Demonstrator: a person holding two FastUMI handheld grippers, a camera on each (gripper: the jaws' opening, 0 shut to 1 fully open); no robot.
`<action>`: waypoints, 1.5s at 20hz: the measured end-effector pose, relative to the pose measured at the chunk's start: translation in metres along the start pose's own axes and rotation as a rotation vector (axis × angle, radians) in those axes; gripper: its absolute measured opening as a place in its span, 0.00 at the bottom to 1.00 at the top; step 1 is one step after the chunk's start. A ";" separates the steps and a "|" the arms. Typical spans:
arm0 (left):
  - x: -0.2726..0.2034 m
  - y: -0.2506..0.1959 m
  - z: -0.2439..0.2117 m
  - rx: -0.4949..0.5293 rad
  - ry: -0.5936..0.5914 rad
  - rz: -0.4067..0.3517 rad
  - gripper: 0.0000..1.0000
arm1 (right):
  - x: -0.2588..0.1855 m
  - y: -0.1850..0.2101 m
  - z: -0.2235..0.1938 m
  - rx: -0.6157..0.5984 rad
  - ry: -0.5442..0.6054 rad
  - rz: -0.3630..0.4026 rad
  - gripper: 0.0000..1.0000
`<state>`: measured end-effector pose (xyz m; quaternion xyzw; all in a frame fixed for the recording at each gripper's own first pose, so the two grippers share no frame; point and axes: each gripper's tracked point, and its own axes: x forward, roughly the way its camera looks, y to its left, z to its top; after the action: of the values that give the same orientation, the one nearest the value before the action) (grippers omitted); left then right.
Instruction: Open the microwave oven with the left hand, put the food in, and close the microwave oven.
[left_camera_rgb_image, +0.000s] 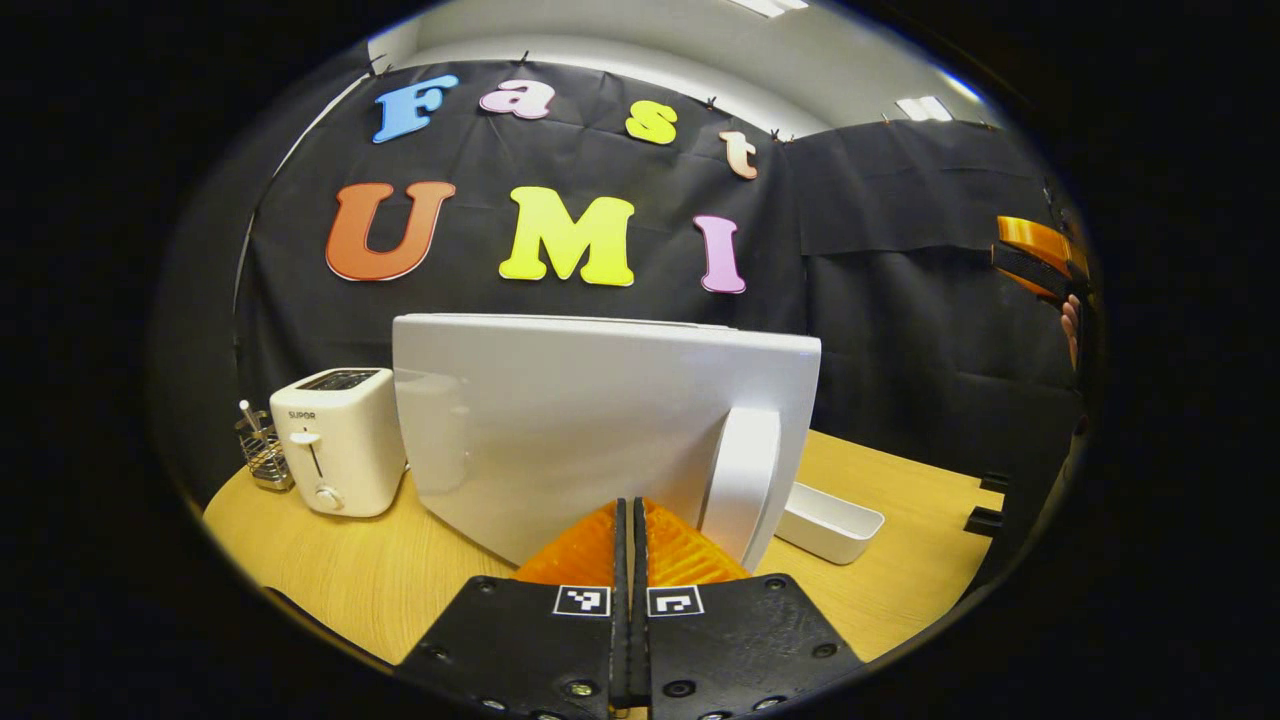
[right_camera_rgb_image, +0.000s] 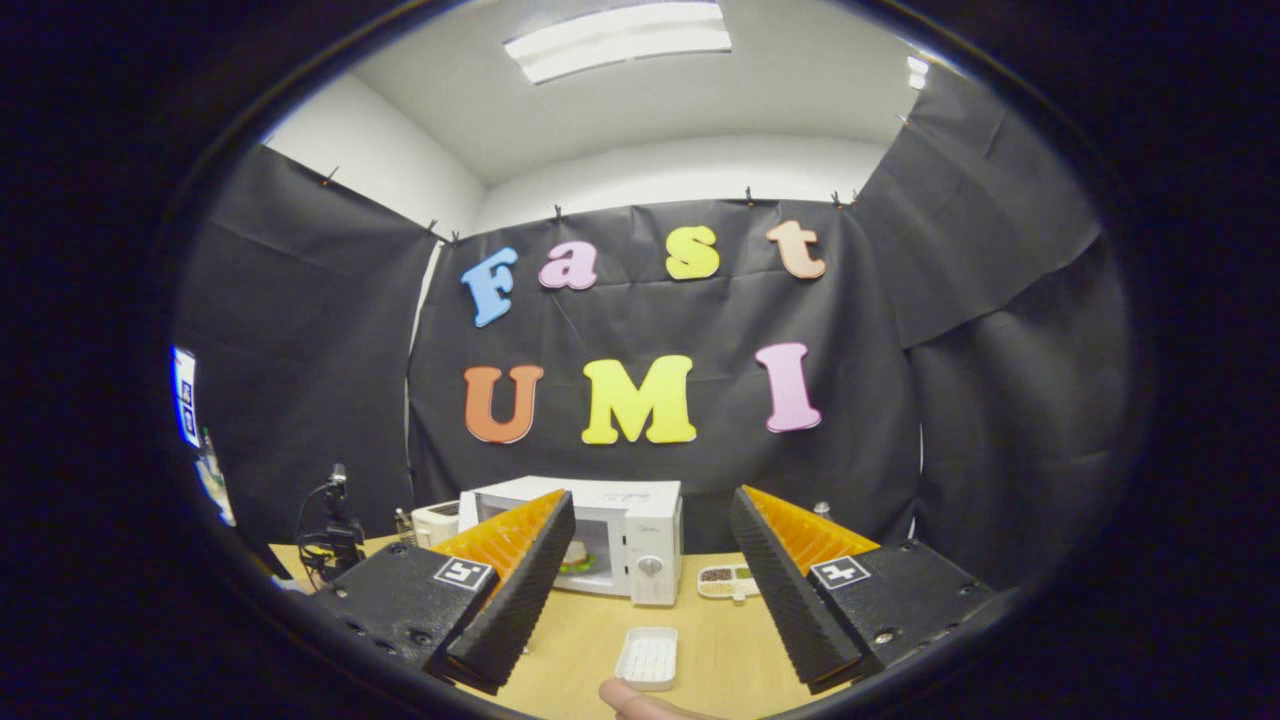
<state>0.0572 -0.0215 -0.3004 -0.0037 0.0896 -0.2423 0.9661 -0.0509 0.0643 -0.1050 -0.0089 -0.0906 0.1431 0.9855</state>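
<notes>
Pushing the microwave door (left_camera_rgb_image: 560, 420) shut calls for the left gripper (left_camera_rgb_image: 630, 545), fingers pressed together, bearing squarely beside the handle (left_camera_rgb_image: 742, 480), the right gripper (right_camera_rgb_image: 650, 590) hanging back spread wide.

Microwave (right_camera_rgb_image: 600, 535) on table (right_camera_rgb_image: 600, 640), food (right_camera_rgb_image: 578, 556) inside, toaster (right_camera_rgb_image: 435, 520) left, tray (right_camera_rgb_image: 648, 657) in front.

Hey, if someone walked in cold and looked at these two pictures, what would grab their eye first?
First, the white microwave oven door looming close ahead in the left gripper view, with the shut left claw right in front of it by the door handle. In the right gripper view, the right claw gapes open, framing the microwave oven with a sandwich inside. A white toaster stands left of the door and a white tray lies to its right.
</notes>
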 end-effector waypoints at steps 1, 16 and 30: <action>0.008 -0.005 0.001 0.000 -0.004 -0.003 0.00 | 0.000 -0.003 -0.002 -0.001 0.002 0.000 1.00; 0.134 -0.025 0.021 0.075 0.015 0.068 0.00 | 0.012 -0.062 0.001 -0.021 0.004 -0.084 1.00; 0.212 -0.012 0.042 0.053 0.011 0.144 0.00 | 0.037 -0.099 -0.017 0.009 0.018 -0.099 1.00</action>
<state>0.2429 -0.1332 -0.2950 0.0297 0.0886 -0.1746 0.9802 0.0147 -0.0198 -0.1112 -0.0011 -0.0813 0.0947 0.9922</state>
